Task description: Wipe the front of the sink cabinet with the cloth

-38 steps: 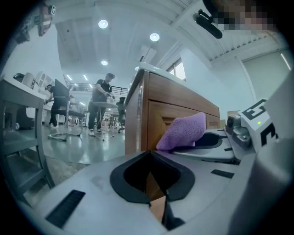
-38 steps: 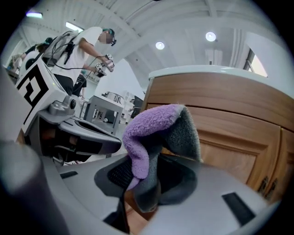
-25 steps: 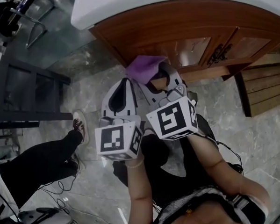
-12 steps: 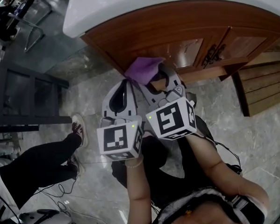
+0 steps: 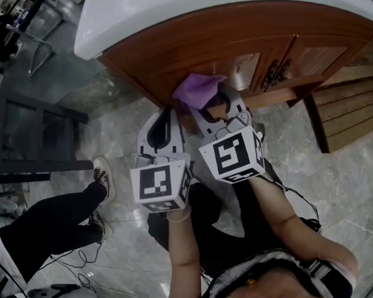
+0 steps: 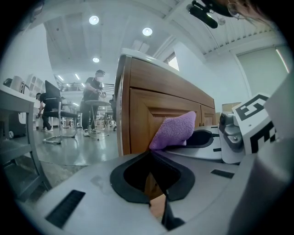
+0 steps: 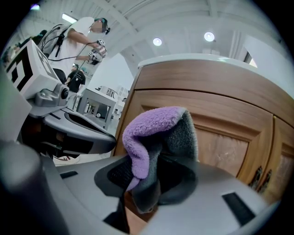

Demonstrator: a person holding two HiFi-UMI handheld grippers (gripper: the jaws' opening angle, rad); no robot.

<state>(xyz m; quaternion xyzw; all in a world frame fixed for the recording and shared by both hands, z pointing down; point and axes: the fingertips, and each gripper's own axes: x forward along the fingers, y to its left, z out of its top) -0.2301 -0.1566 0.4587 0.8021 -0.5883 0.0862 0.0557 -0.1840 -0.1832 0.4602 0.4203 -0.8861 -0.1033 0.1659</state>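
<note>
Jaws: right gripper (image 5: 209,98) was clamped on the purple cloth (image 5: 198,90); left gripper (image 5: 164,113) was closed on nothing, just to its left. The cloth sat at the sink cabinet (image 5: 198,40) front, near its left end, contact unclear. My read: wiping barely covered anything, and the panels to the right remained. The cabinet doors (image 5: 303,58) were shut, so contents weren't visible.
</note>
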